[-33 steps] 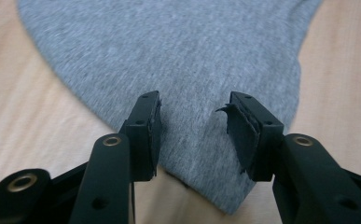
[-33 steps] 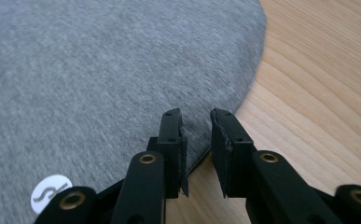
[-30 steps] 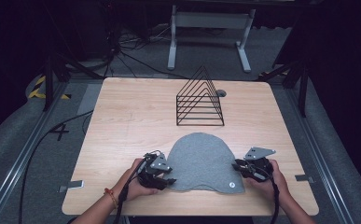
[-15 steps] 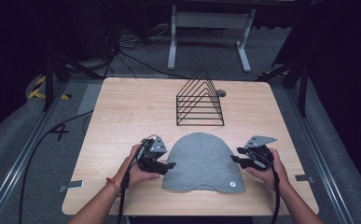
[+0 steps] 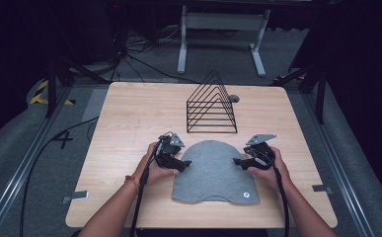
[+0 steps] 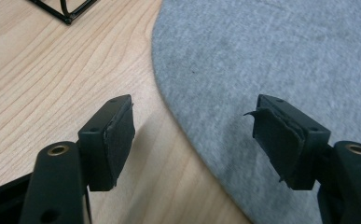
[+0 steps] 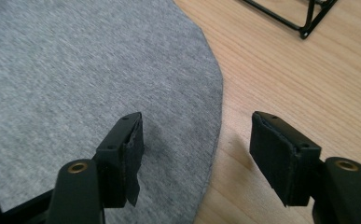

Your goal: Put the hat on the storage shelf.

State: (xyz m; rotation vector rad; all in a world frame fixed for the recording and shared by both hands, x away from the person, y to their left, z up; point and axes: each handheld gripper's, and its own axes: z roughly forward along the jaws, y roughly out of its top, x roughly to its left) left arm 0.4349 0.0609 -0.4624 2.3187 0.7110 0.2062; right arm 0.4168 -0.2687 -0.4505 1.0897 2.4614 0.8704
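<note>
Since a second ago both hands have carried their tongs up the table, from the near corners of the grey beanie (image 5: 213, 173) to its upper sides. The left gripper (image 5: 182, 164) at its 10 o'clock and the right gripper (image 5: 238, 161) at its 2 o'clock are spread wide, each straddling the cloth's edge and gripping nothing. The beanie lies flat on the wooden table (image 5: 129, 118), at 6 o'clock from the wire rack (image 5: 211, 104).

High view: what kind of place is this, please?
Probably a lab or recording studio: a lone wooden table on grey floor, loose cables behind it, and metal rails beside it.
</note>
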